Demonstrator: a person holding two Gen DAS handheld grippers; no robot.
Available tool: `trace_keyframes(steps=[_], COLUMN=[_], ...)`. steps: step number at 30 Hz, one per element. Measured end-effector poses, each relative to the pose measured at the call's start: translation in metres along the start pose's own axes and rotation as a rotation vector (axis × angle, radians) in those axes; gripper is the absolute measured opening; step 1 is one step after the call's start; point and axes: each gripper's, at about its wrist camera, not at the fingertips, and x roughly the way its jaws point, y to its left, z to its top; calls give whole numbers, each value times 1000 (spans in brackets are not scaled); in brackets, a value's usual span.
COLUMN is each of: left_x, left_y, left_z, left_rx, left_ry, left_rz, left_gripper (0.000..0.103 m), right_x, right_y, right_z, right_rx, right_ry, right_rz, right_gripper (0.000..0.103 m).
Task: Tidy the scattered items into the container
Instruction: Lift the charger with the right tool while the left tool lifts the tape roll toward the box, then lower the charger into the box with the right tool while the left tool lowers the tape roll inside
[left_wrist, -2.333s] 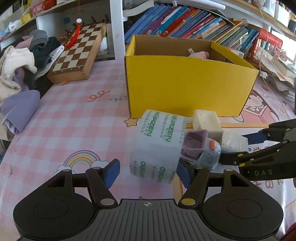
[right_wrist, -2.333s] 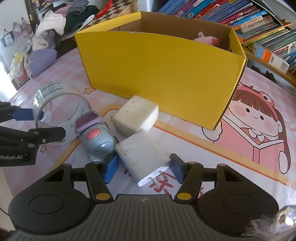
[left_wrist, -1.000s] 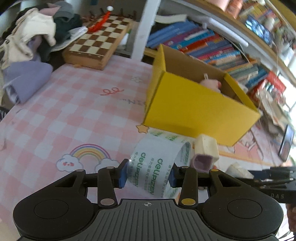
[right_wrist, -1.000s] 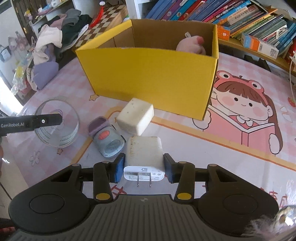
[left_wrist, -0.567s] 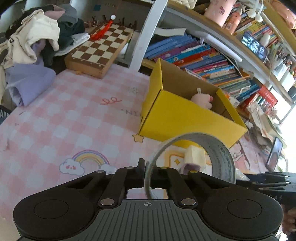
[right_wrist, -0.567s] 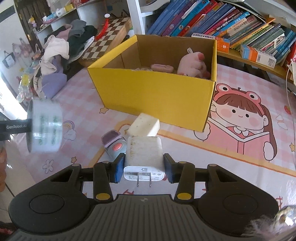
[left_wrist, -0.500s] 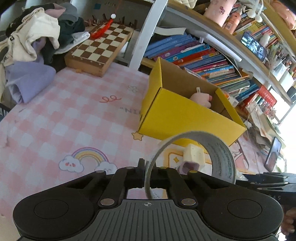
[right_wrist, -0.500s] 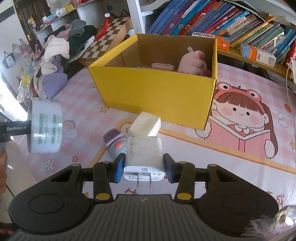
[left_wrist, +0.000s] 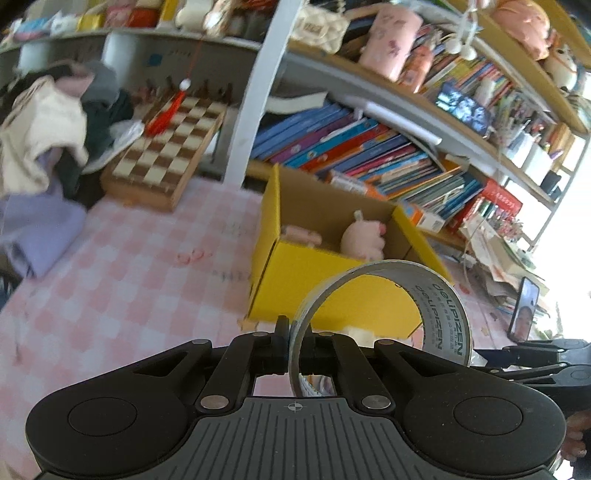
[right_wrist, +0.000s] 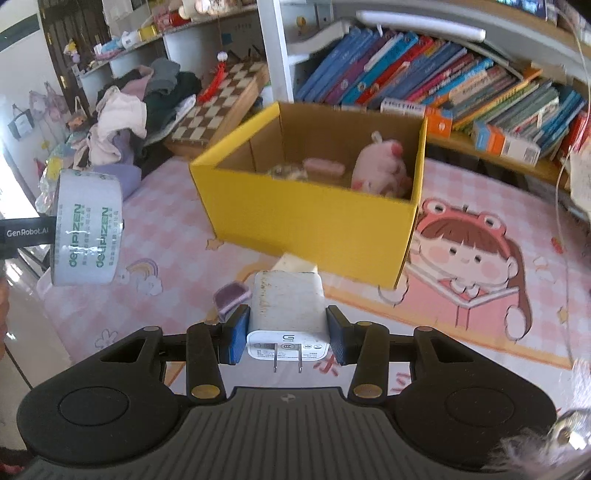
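Observation:
My left gripper (left_wrist: 294, 334) is shut on the wall of a clear tape roll (left_wrist: 439, 314) and holds it in the air in front of the yellow cardboard box (left_wrist: 295, 280). The roll also shows at the left of the right wrist view (right_wrist: 86, 230). My right gripper (right_wrist: 286, 338) is shut on a white plug charger (right_wrist: 286, 304), lifted above the mat before the box (right_wrist: 306, 221). A pink plush pig (right_wrist: 382, 170) and small items lie inside the box. A white block (right_wrist: 295, 264) and a purple-grey toy (right_wrist: 231, 295) lie on the mat.
A chessboard (left_wrist: 166, 155) and a pile of clothes (left_wrist: 40, 147) lie at the far left. Bookshelves (left_wrist: 369, 155) stand behind the box. The right gripper's fingers (left_wrist: 532, 354) show at the right of the left wrist view. A phone (left_wrist: 522, 314) stands at the right.
Both grippers have risen higher above the mat with their loads. The box interior shows more from above in both views.

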Motion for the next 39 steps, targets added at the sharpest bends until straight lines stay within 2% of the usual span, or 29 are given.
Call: trace_keyframes(steps=[10,22,28,39], left_x=[-4,20,51,123], left_y=[-16,-28,-33,-45], left_z=[39,81,99,118], left_rx=[122,236,272,345], left_ry=[-64,-98,-82,19], left_rz=[-33,13,56,105], left_gripper=[3,3,3,3], right_x=[-22,-13,19,94], right_y=[0,-15,-29,-62], right_z=[33,98,124,149], right_rx=[-81,-121,-154,-152], right_ry=[-93,-162,-138,-20], right_rz=[-44,-47,-37,26], right_gripper=[41,41,41,42])
